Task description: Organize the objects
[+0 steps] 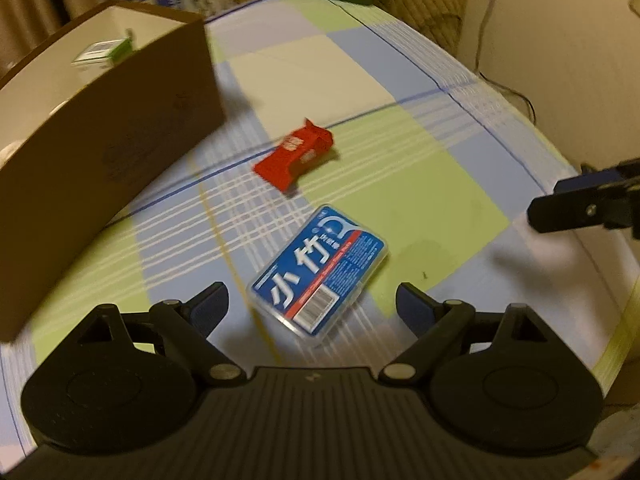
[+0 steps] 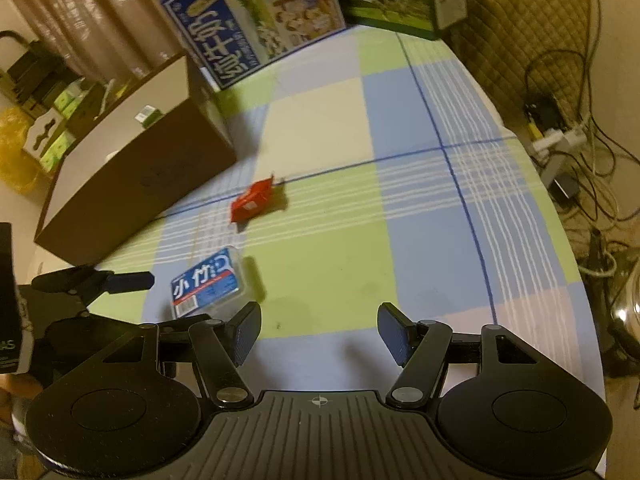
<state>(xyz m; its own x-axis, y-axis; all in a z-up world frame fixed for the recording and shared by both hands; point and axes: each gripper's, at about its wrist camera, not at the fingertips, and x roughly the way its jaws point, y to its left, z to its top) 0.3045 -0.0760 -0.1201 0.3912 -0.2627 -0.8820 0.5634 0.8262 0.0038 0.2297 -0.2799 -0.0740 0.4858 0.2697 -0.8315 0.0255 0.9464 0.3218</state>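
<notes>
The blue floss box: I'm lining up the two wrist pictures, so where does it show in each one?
Left wrist view: the blue floss box lies low in the middle, just ahead of the open left gripper.
Right wrist view: the same box sits lower left, left of the open right gripper.
Shared landmark: the red wrapper lies just beyond it, towards the brown box.

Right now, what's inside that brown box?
Inside the brown box a small green and white packet leans near the far wall, with something pale at the near edge. The box's front wall hides the rest.
</notes>
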